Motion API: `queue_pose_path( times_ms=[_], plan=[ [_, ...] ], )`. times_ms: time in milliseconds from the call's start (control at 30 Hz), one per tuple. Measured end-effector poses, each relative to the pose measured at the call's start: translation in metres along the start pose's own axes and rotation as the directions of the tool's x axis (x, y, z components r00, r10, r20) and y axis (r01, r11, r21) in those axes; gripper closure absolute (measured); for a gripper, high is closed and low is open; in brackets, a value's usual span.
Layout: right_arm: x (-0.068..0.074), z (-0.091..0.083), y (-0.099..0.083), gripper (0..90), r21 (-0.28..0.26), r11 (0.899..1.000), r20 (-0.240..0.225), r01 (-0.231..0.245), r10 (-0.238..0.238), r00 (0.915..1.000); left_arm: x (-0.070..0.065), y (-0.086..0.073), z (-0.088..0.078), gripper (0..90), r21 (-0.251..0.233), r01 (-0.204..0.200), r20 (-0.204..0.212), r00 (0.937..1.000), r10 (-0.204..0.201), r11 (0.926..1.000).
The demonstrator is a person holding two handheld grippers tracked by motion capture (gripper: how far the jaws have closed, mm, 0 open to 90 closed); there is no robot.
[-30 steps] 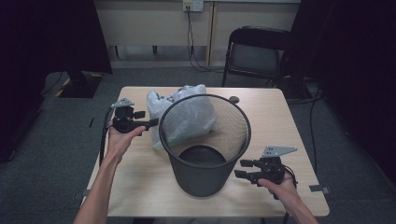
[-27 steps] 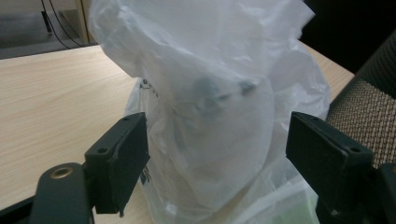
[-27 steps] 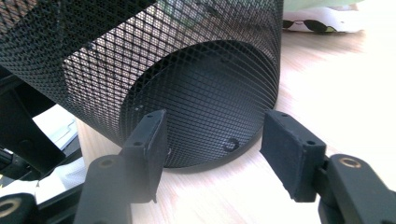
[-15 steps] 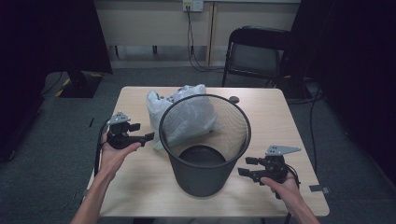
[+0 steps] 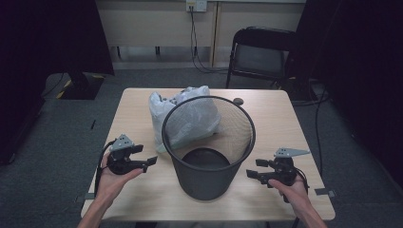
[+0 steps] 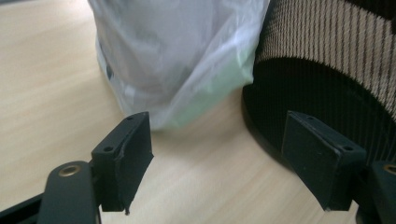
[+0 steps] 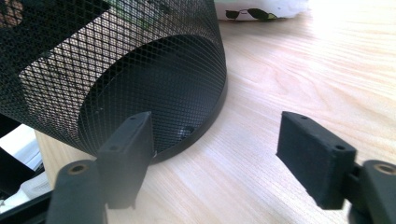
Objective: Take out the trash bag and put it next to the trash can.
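bin mid-table, bag behind it

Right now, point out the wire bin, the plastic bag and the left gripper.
wire bin (image 5: 209,183), high view, on its front mesh wall.
plastic bag (image 6: 177,56), left gripper view, on its crinkled side.
left gripper (image 5: 148,155), high view, midway between its open jaw tips.

A light wooden table is standing on grey carpet floor. Beyond its far right corner a black folding chair is sitting. A pale wall is running along the far side, cables hanging from an outlet. Darkness is filling both sides.
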State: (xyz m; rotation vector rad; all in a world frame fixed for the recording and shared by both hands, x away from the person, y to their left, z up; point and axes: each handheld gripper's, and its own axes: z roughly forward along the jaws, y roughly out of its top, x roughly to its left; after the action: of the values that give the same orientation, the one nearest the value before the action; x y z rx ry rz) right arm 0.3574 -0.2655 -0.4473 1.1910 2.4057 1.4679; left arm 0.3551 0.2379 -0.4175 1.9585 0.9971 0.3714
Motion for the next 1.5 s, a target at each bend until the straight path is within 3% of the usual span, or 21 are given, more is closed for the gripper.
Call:
queue_pose_path(
  times_ms=[333, 467, 567, 700, 833, 1000, 1133, 1233, 1400, 1500],
  plan=[
    [-0.004, -0.001, -0.005, 21.9, 0.012, 0.999, 0.040, -0.036, 0.035, 0.9986, -0.034, -0.033, 0.015, 21.0, 0.072, -0.035, 0.026, 0.9991, 0.033, 0.9968],
    [-0.002, 0.002, -0.009, 21.1, 0.037, 0.999, 0.060, -0.033, 0.031, 0.9977, -0.046, -0.042, 0.027, 21.2, 0.133, -0.056, 0.043, 0.9978, 0.051, 0.9895],
    [-0.002, 0.007, -0.012, 21.2, 0.062, 0.998, 0.075, -0.029, 0.024, 0.9969, -0.046, -0.045, 0.036, 21.6, 0.166, -0.072, 0.044, 0.9969, 0.066, 0.9835],
    [-0.003, 0.013, -0.014, 21.2, 0.108, 0.994, 0.132, 0.001, -0.016, 0.9911, -0.041, -0.046, 0.048, 21.8, 0.205, -0.062, 0.040, 0.9977, 0.054, 0.9768],
    [-0.006, 0.020, -0.019, 20.8, 0.142, 0.990, 0.194, -0.001, -0.027, 0.9806, -0.043, -0.049, 0.052, 21.4, 0.241, -0.067, 0.038, 0.9975, 0.060, 0.9682],
    [-0.011, 0.030, -0.024, 20.4, 0.192, 0.981, 0.295, -0.019, -0.039, 0.9547, -0.049, -0.052, 0.057, 20.2, 0.267, -0.105, 0.037, 0.9945, 0.098, 0.9581],
    [-0.009, 0.035, -0.025, 19.5, 0.187, 0.982, 0.361, -0.011, -0.058, 0.9308, -0.049, -0.055, 0.060, 19.0, 0.249, -0.145, 0.013, 0.9891, 0.147, 0.9575],
    [-0.006, 0.039, -0.028, 16.6, 0.176, 0.984, 0.402, 0.010, -0.082, 0.9118, -0.048, -0.056, 0.062, 14.8, 0.233, -0.148, 0.012, 0.9887, 0.150, 0.9612],
    [-0.006, 0.042, -0.032, 12.8, 0.149, 0.989, 0.409, 0.024, -0.083, 0.9085, -0.046, -0.059, 0.063, 13.6, 0.195, -0.159, 0.021, 0.9872, 0.158, 0.9678],
    [-0.007, 0.043, -0.034, 10.7, 0.126, 0.991, 0.404, 0.039, -0.087, 0.9104, -0.045, -0.059, 0.064, 12.3, 0.189, -0.165, 0.021, 0.9862, 0.164, 0.9680]
  ],
)
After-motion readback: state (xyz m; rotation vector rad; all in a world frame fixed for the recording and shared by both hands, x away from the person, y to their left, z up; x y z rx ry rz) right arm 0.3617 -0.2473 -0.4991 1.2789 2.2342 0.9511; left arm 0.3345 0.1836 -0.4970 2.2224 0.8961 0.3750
